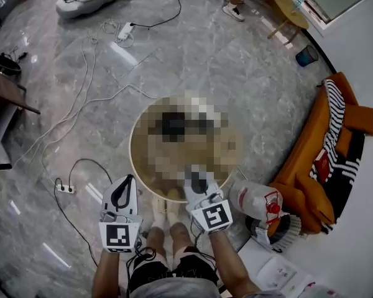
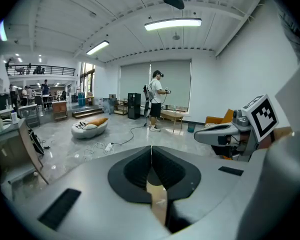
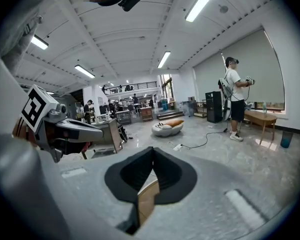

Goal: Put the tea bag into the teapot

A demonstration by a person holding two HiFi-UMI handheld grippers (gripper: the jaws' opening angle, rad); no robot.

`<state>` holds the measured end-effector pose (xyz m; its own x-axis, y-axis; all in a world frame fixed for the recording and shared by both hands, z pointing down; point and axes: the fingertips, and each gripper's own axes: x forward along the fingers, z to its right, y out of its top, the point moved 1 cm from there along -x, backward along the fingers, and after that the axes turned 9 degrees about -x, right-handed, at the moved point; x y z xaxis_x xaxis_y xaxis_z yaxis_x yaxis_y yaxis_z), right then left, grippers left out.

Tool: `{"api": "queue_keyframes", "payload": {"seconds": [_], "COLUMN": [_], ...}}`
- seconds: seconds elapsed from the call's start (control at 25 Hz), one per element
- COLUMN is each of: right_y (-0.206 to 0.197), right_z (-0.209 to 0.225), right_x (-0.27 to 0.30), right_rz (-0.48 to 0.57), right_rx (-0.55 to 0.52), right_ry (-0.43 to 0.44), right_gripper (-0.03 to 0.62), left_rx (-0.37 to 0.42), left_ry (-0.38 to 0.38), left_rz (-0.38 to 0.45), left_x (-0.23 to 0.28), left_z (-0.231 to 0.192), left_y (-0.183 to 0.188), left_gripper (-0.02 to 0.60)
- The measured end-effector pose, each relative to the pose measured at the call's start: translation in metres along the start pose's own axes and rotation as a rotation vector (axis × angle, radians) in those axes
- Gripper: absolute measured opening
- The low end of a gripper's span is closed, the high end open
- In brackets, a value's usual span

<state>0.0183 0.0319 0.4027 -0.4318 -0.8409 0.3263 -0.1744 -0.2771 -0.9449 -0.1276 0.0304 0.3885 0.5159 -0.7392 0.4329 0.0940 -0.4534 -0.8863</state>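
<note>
Both clenched, empty: left hand-held gripper [image 1: 127,180] just beside round counter [image 1: 132,156], right hand-held gripper [image 1: 198,180] over its rim. Cables [image 1: 81,104] across floor, orange sofa [image 1: 311,166] nearby.

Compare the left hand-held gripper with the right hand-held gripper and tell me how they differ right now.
The right hand-held gripper reaches over the rim of the round table. The left hand-held gripper hangs beside that table, over the floor. The right hand-held gripper is also held farther forward than the left hand-held gripper. What they share: both have their jaws shut with nothing between them.
</note>
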Motion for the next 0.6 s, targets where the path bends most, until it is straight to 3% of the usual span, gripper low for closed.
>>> {"api": "queue_keyframes", "payload": {"seconds": [0.24,0.48,0.6], "right_y": [-0.052,-0.105,-0.13], "right_z": [-0.003,-0.007,-0.011], "right_x": [0.036,0.067,0.079], "right_rz": [-0.067,-0.123,-0.16], "right_rx": [0.01,0.018,0.014], "right_ry": [0.064,0.122,0.148], "right_gripper": [0.0,0.0,0.0], "left_rx": [-0.012,-0.138,-0.15], "left_ry": [0.017,0.08,0.092], "left_rz": [-0.047,-0.108,-0.121], "left_x": [0.028,0.056,0.07], "left_z": [-0.014,-0.031,-0.039], "left_y": [-0.049,-0.093,-0.113], "left_gripper": [0.021,0.021,0.021]}}
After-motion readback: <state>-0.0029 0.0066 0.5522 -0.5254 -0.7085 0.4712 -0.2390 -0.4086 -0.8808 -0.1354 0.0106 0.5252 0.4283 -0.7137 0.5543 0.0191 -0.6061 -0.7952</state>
